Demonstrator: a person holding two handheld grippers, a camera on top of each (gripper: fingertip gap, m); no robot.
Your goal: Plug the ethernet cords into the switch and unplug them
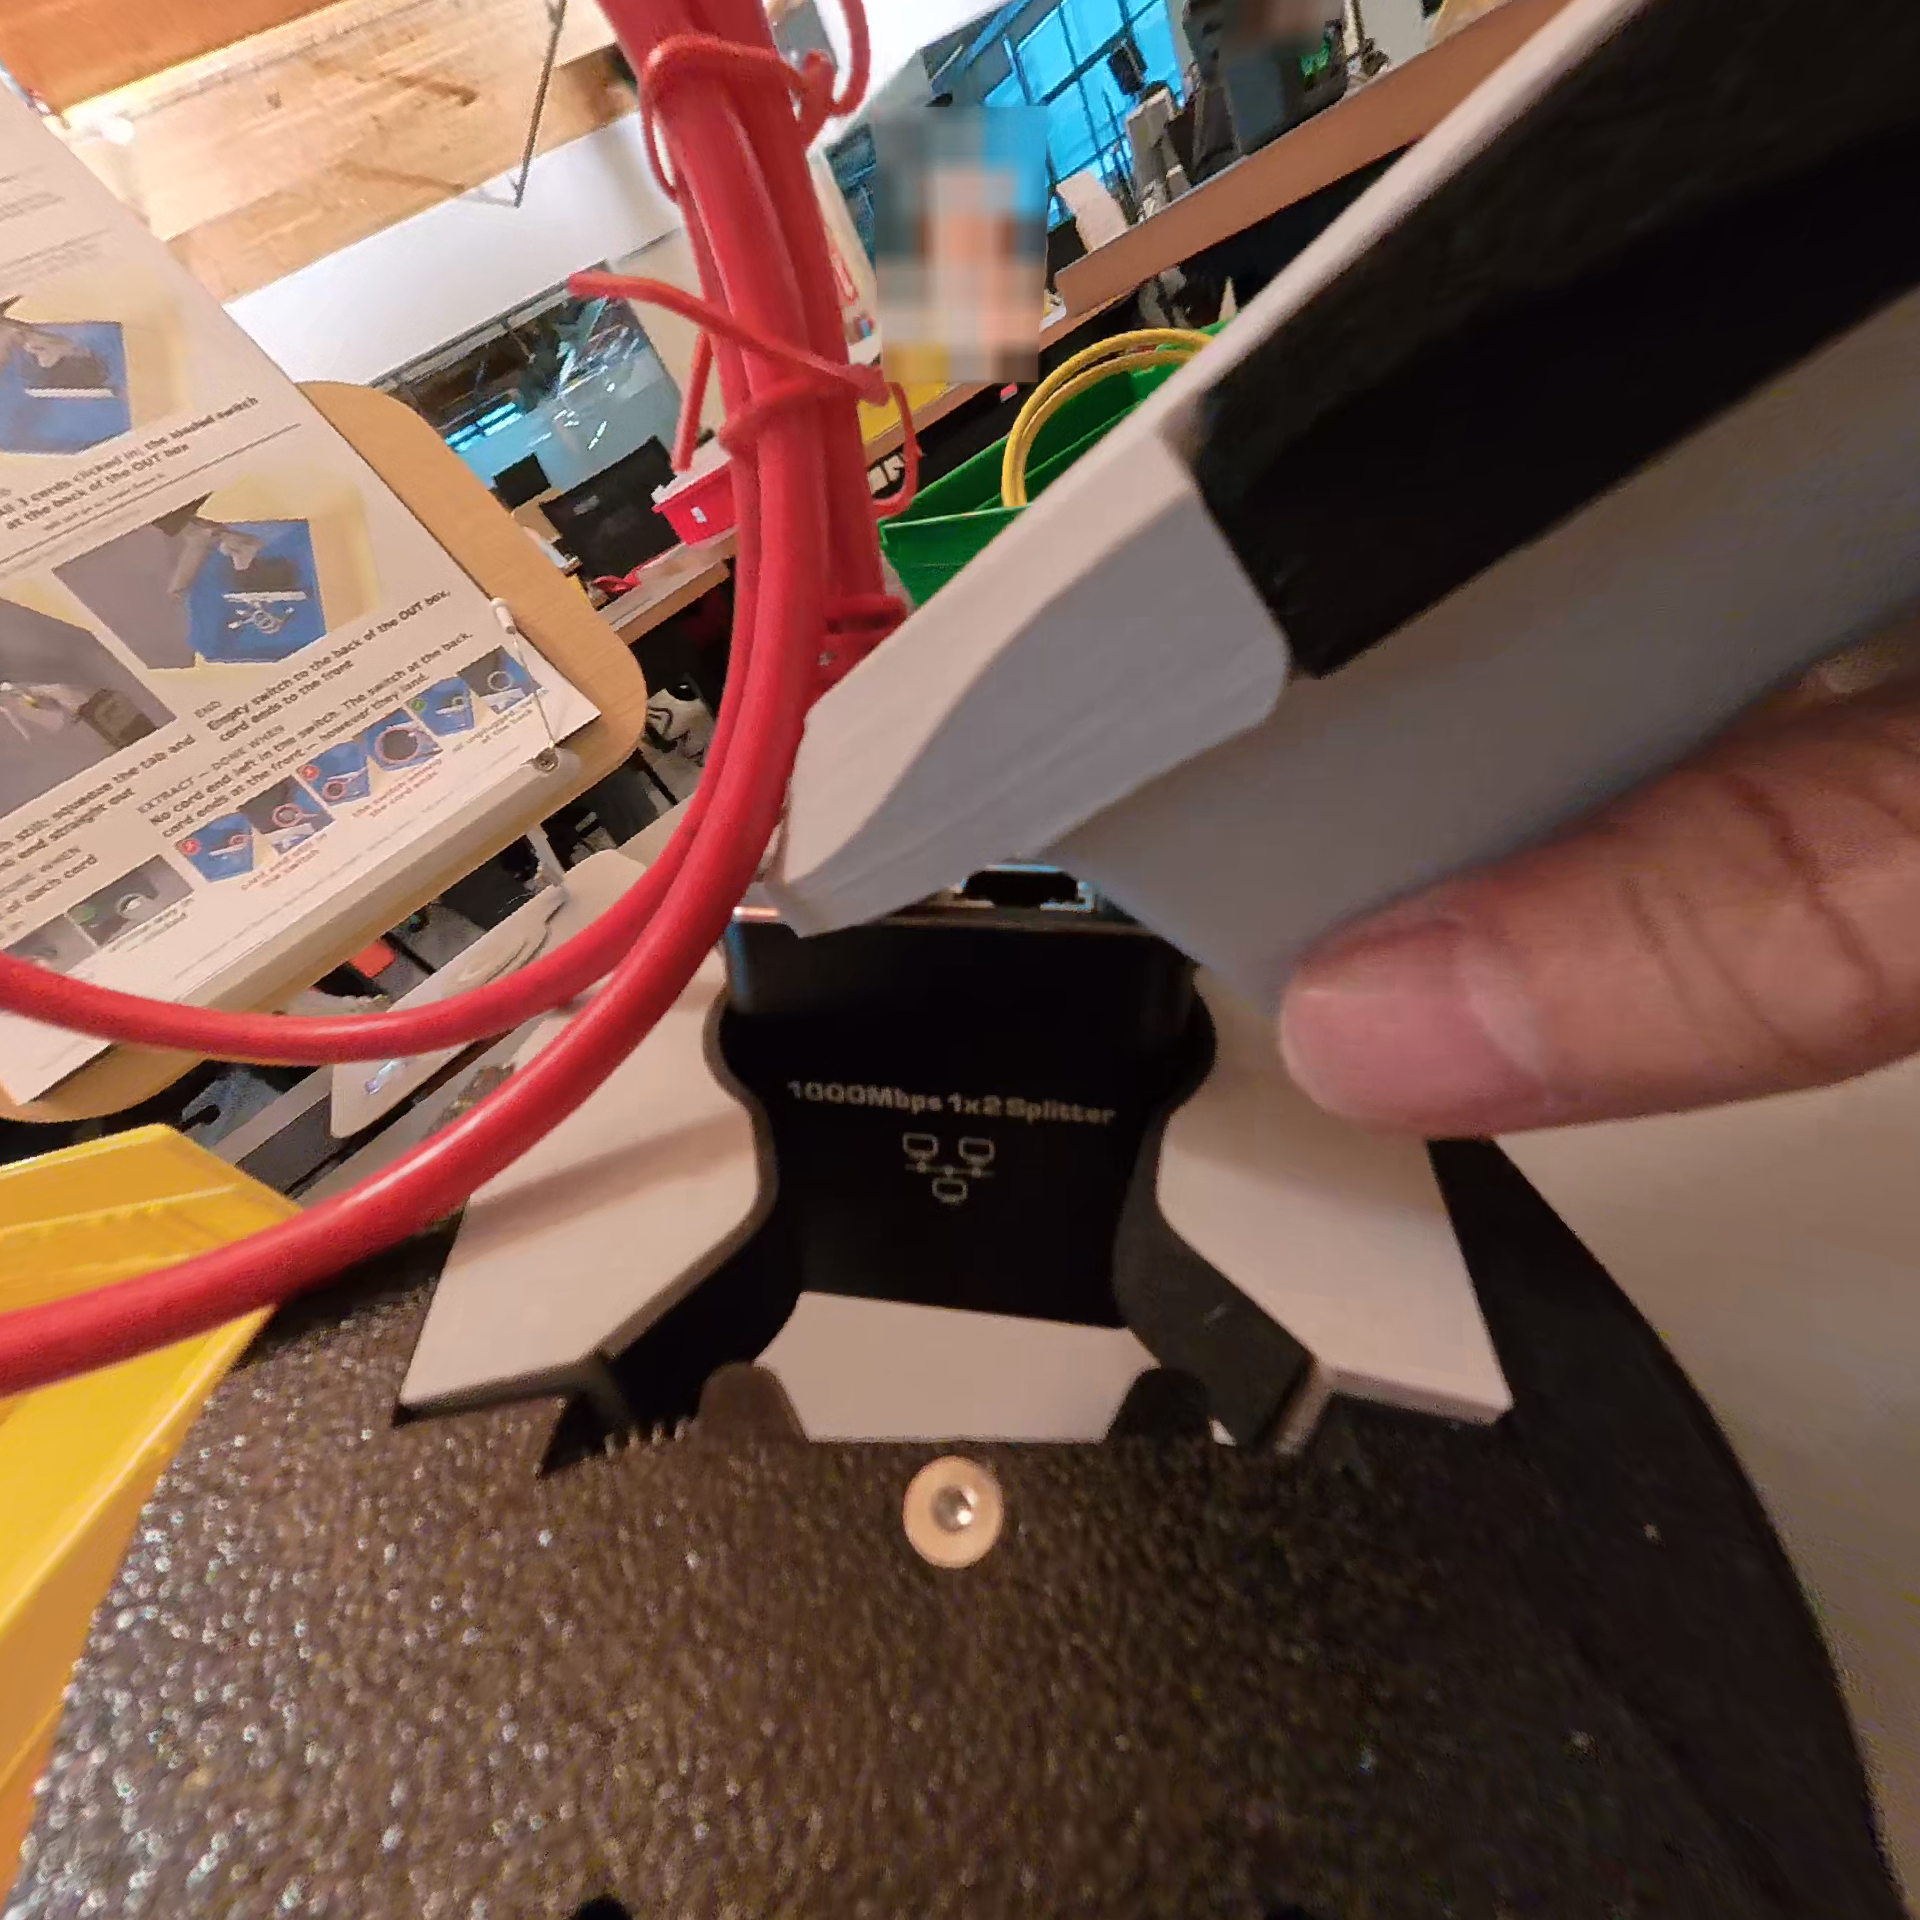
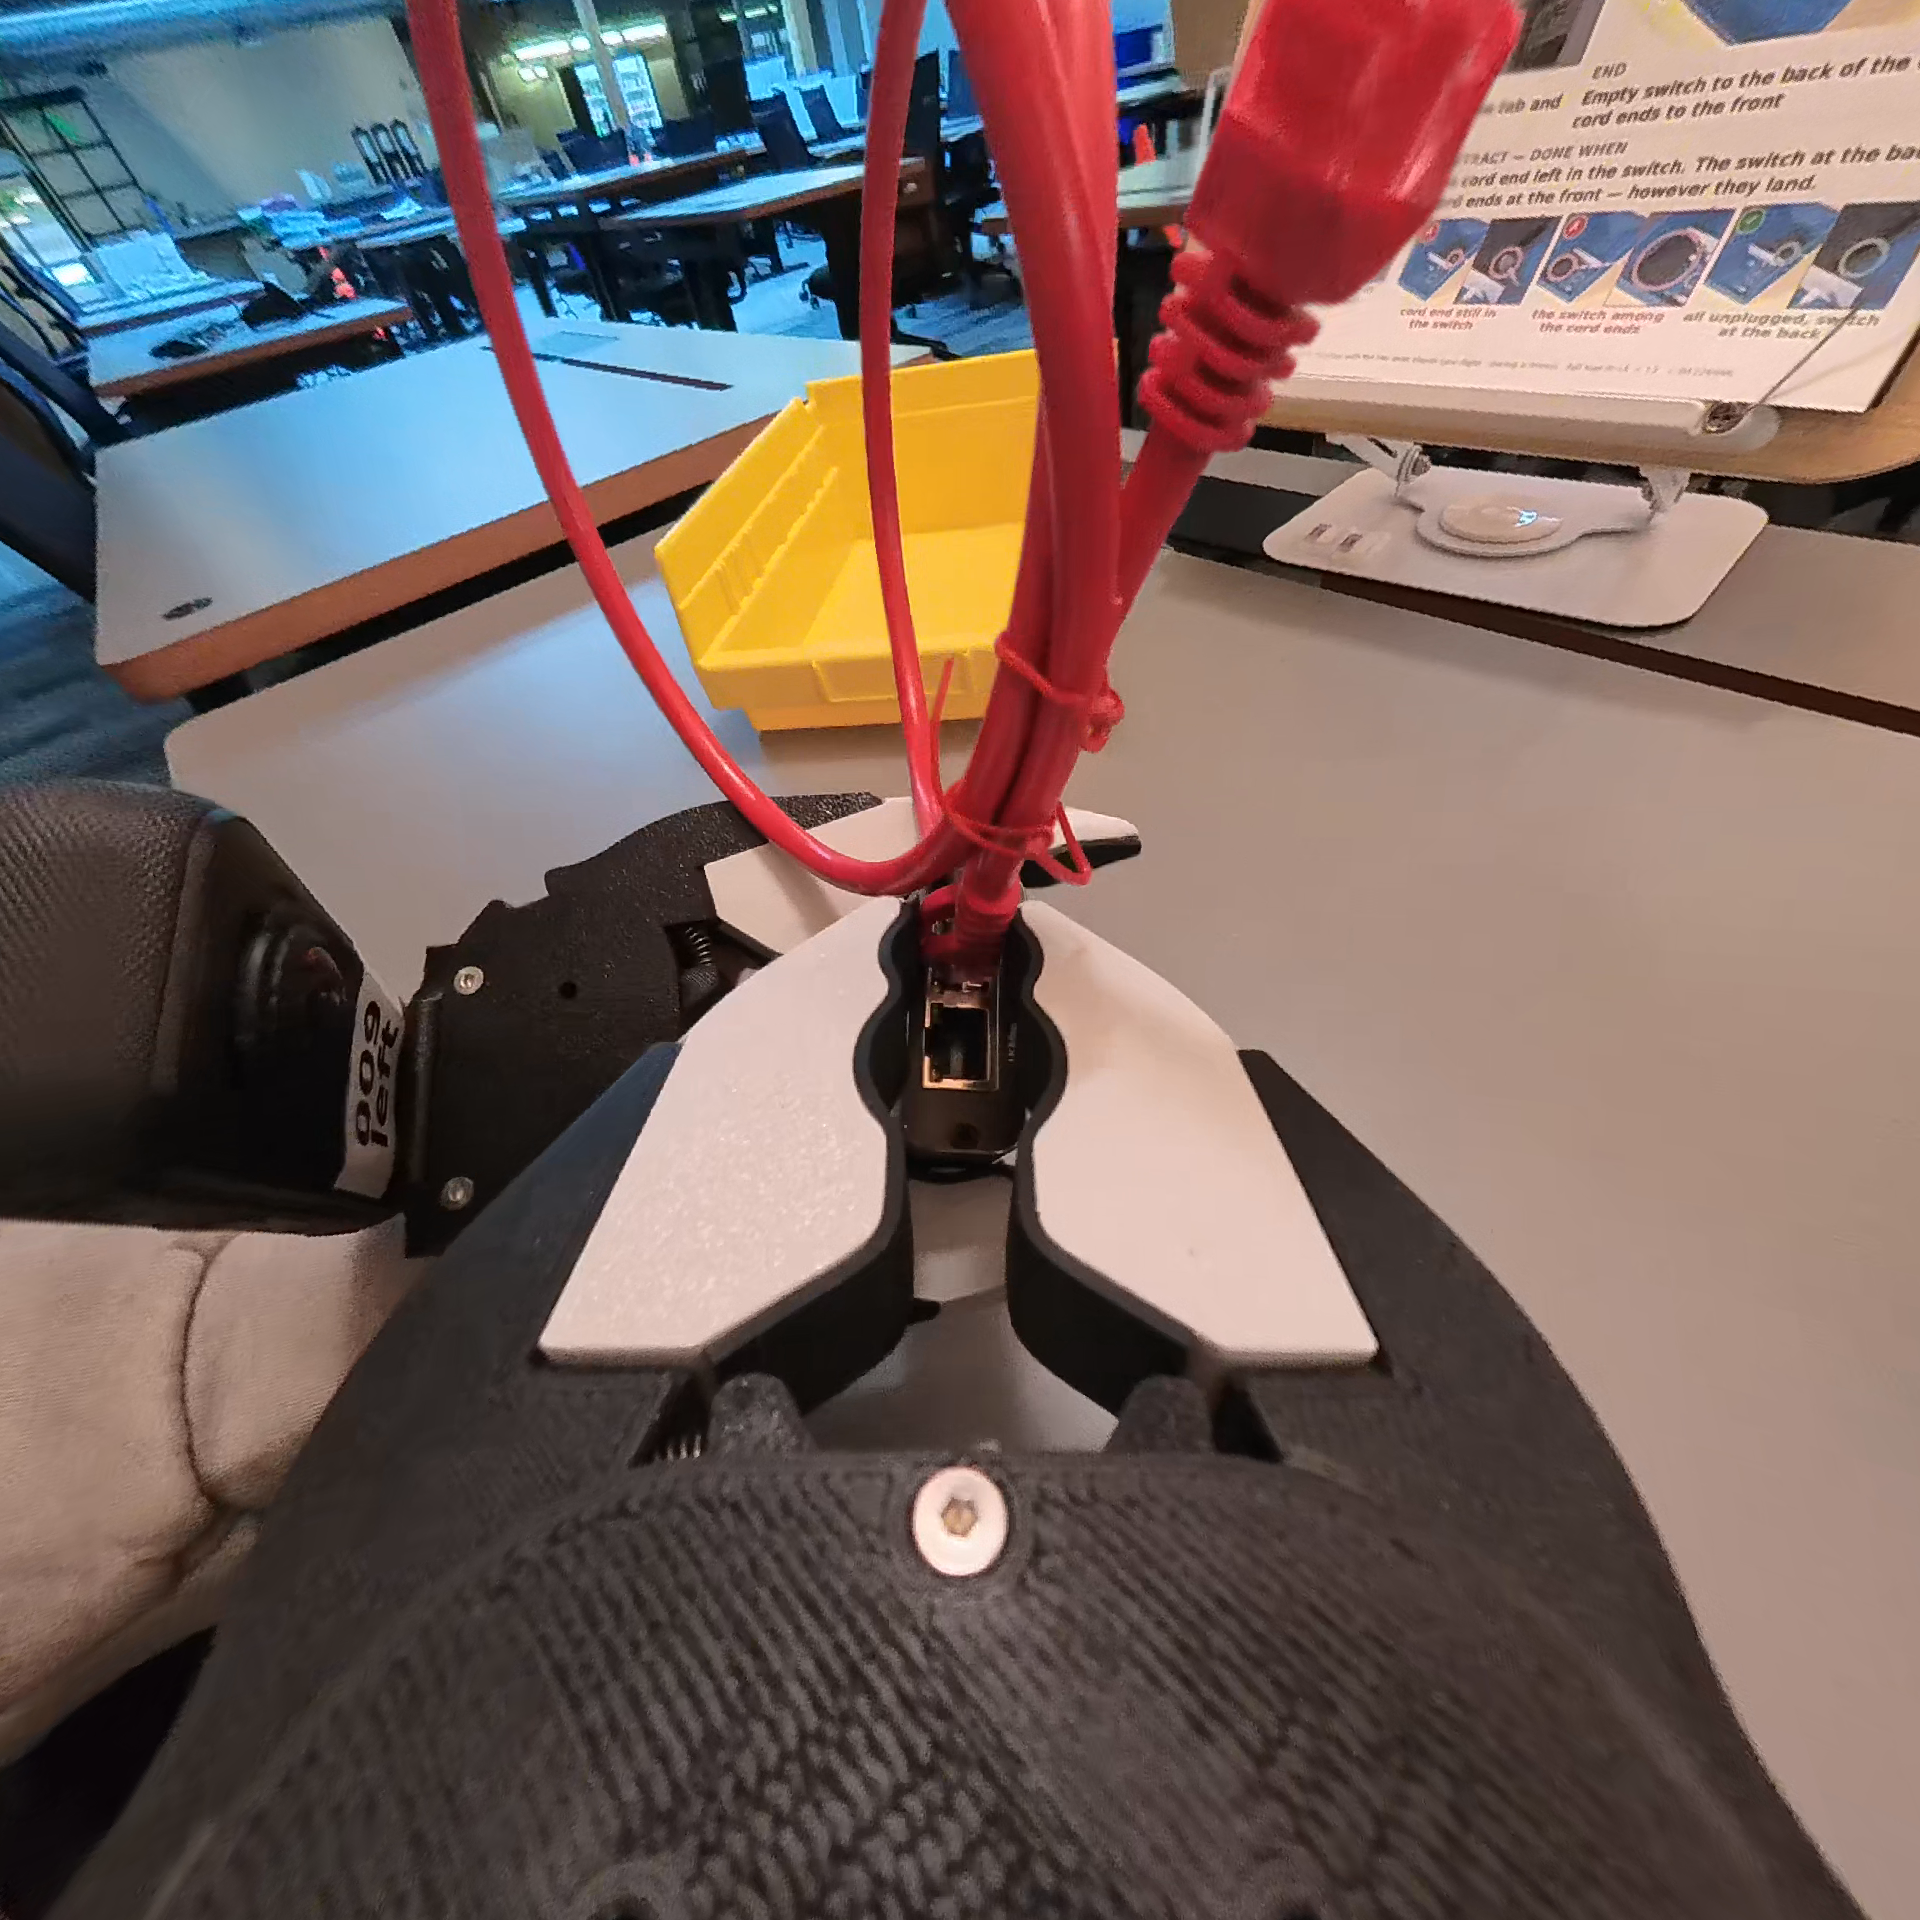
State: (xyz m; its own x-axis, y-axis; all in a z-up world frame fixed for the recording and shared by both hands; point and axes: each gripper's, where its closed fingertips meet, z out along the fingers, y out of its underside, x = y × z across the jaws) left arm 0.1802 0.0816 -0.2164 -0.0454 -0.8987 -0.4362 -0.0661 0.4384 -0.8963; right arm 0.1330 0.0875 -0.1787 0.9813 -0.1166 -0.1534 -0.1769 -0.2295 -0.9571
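A small black plastic ethernet switch point(image 1: 951, 1132) sits clamped between the white-padded fingers of the left gripper point(image 1: 951, 1195), its printed top face turned toward the left wrist camera. The right gripper point(image 2: 961, 1049) meets it from the far side — its own fingers are closed around the port end of the same switch point(image 2: 961, 1070), where one metal-lined socket faces the right wrist camera unfilled.

Just above that socket, a red ethernet cord point(image 2: 977, 914) enters the switch; whether its plug is fully seated cannot be told. The cord rises in a bundle bound with thin red ties point(image 2: 1060, 696), while two wide loops point(image 2: 540, 416) swing out to the left. A second red connector with a ribbed strain relief point(image 2: 1340, 166) hangs free and blurred near the top of the right wrist view, plugged into nothing.

In the left wrist view the right gripper's grey-white finger point(image 1: 1039, 727) crosses above the switch, and a bare fingertip point(image 1: 1590, 956) of the person holding it rests along its lower edge.

Behind the grippers, on the pale grey tabletop point(image 2: 1507, 987), stands a yellow plastic bin point(image 2: 831, 582), open toward the camera. To the right — on a white stand point(image 2: 1517, 540) — a printed instruction sheet with small photos point(image 2: 1683, 208) leans on a wooden board.
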